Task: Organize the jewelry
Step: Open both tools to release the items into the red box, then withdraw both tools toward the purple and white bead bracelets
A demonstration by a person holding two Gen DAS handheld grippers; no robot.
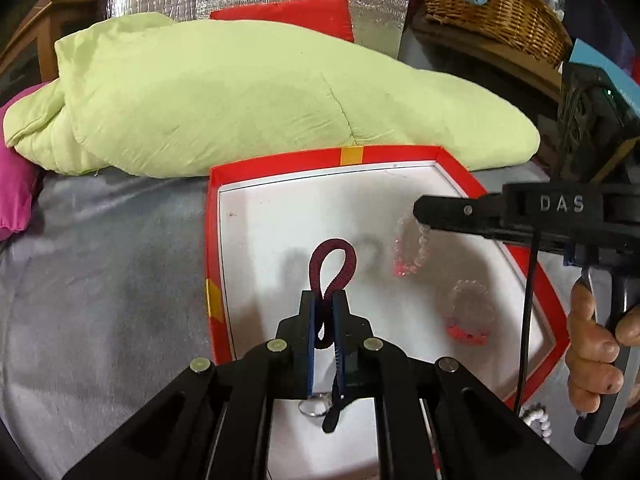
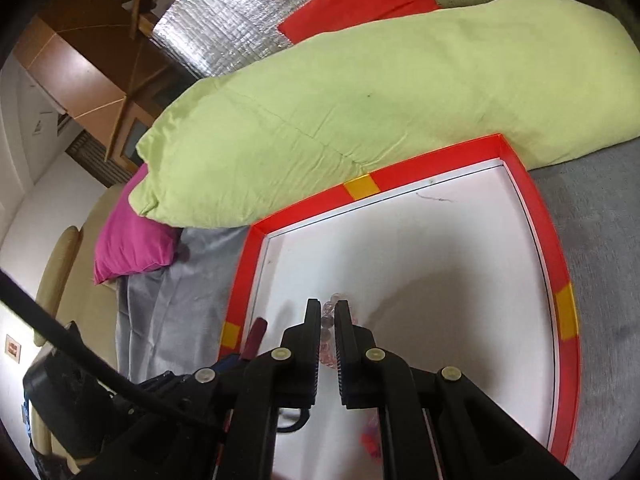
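A red-rimmed box lid (image 1: 280,162) with a white floor lies on the grey bed; it also shows in the right wrist view (image 2: 432,162). My left gripper (image 1: 325,300) is shut on a maroon cord loop (image 1: 334,256) and holds it above the lid floor; a metal ring (image 1: 314,406) hangs under it. My right gripper (image 1: 420,210) is shut on a clear bead bracelet (image 1: 412,246) with a red part, which hangs over the lid. In the right wrist view the beads (image 2: 328,312) sit between the fingers of my right gripper (image 2: 329,307). A second clear bead bracelet (image 1: 470,314) lies on the lid floor.
A light green pillow (image 1: 240,100) lies right behind the lid. A magenta cushion (image 1: 14,192) is at the left and a red cushion (image 1: 304,14) behind. A wicker basket (image 1: 492,8) stands at the back right. White beads (image 1: 540,424) lie by the lid's right edge.
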